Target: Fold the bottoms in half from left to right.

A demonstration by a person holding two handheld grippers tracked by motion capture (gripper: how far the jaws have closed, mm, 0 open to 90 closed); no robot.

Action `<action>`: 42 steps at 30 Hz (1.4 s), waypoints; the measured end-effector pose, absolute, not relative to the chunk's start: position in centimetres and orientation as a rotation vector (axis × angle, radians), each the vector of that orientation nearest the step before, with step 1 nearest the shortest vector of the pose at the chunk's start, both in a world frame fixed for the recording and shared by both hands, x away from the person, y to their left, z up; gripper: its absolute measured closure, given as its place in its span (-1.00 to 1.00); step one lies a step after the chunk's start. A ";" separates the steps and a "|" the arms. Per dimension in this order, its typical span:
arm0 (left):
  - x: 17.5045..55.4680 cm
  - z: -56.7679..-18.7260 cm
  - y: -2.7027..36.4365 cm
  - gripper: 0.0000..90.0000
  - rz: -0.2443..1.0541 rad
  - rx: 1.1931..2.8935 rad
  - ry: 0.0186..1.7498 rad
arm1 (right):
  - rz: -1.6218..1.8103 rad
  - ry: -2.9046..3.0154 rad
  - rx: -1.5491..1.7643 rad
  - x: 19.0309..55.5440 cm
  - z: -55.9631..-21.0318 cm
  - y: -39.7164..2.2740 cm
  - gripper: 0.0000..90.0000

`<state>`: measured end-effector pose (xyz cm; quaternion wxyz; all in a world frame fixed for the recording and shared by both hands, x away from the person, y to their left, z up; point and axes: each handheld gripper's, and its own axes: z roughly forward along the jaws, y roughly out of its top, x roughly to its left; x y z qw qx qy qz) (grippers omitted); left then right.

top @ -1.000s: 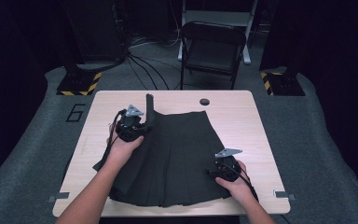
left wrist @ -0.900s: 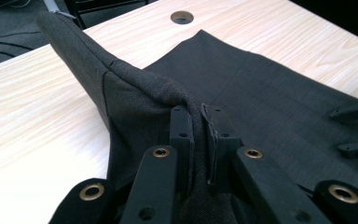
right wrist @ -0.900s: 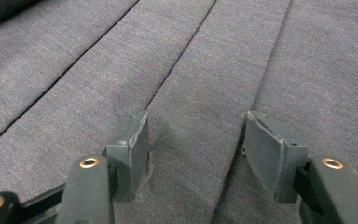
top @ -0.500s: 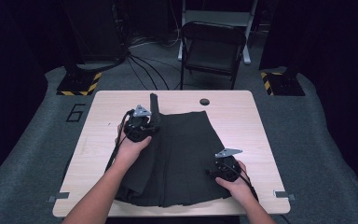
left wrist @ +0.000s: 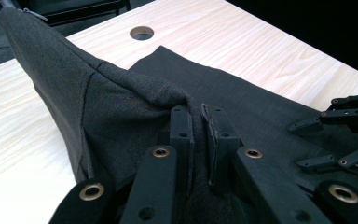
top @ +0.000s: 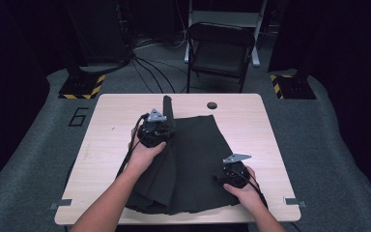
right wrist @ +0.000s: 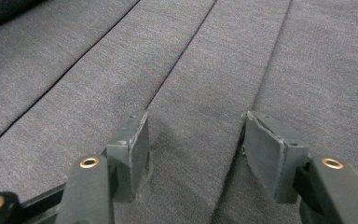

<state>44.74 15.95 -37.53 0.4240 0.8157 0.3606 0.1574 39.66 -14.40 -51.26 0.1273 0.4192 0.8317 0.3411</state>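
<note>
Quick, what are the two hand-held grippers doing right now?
Left hand-held gripper: shut on a fold of the dark grey pleated fabric skirt.
Right hand-held gripper: open, pads resting on the skirt.

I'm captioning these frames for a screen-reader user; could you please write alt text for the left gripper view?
The left gripper has its two black jaws shut on a fold of a dark grey skirt, lifting it into a peak above a light wooden table. The right gripper rests on the flat cloth at the right edge, and a round hole sits in the tabletop behind.
</note>
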 end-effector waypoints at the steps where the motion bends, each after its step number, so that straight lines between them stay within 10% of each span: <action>1: 44.7 -37.6 15.8 0.84 0.393 2.035 0.903 | 0.993 2.421 1.216 39.7 -51.3 -14.4 -0.10; 42: 47.4 -41.8 7.5 0.84 0.225 2.023 0.835 | 1.002 2.368 1.272 38.4 -51.0 -16.1 -0.09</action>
